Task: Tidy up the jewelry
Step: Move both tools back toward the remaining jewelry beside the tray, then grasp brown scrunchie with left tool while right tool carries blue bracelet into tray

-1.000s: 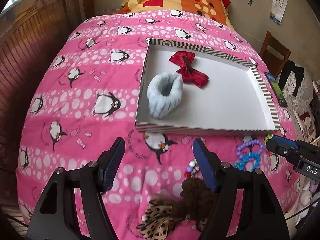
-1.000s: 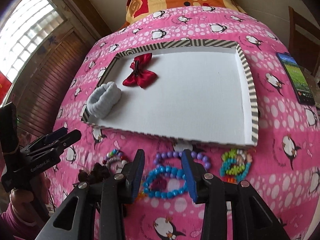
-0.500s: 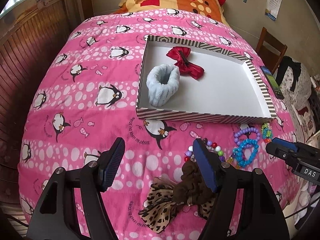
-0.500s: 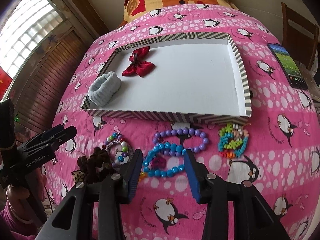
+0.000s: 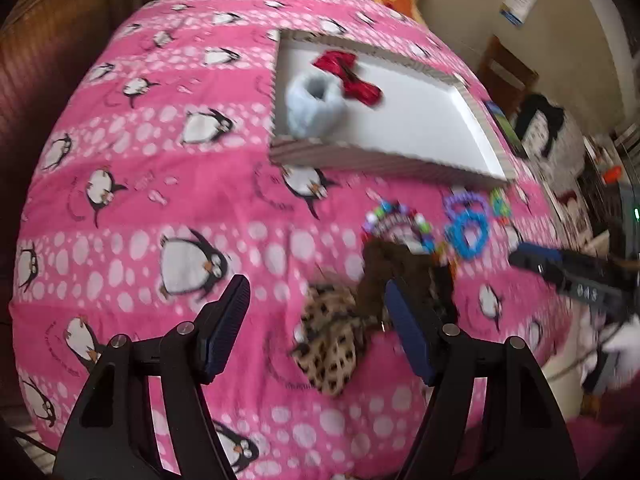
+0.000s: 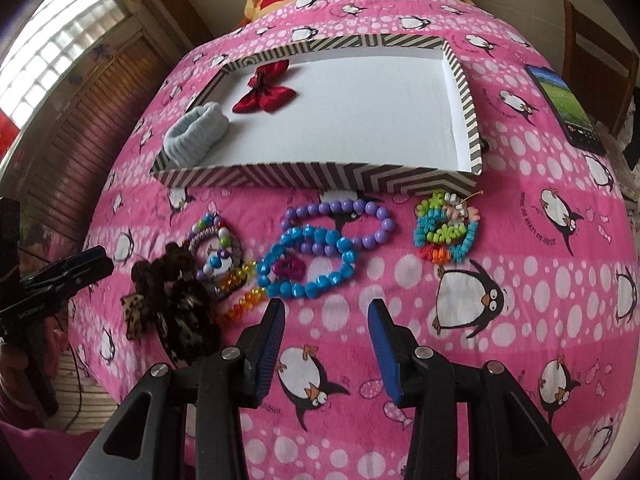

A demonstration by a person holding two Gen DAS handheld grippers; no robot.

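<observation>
A row of jewelry lies on the pink penguin-print blanket (image 6: 500, 240) just in front of the shallow white tray with black-and-white striped sides (image 6: 320, 178). From the right wrist view, the string of round purple beads (image 6: 360, 216) overlaps the bracelet of faceted blue beads (image 6: 308, 264), which rings a small magenta piece. To their right sits a multicoloured coiled bracelet bundle (image 6: 444, 232); to their left, a mixed bead bracelet on a grey band (image 6: 218, 248), with a short strand of orange and yellow beads (image 6: 240, 292) trailing below it. Farther left are a dark brown scrunchie (image 6: 160, 272) and a leopard-print bow (image 5: 332, 344), touching each other.

Inside the tray, near its left end, rest a fluffy pale blue scrunchie (image 6: 196, 132) and a red satin bow clip (image 6: 264, 90), close together.

The right gripper (image 6: 326, 320) hovers just short of the blue beads, its blue pads spread wide and holding nothing. The left gripper (image 5: 316, 304) is likewise spread wide and empty; its right pad appears to overlap the brown scrunchie, though motion blur makes contact hard to judge.

A black smartphone (image 6: 564, 108) lies on the blanket, right of the tray.
</observation>
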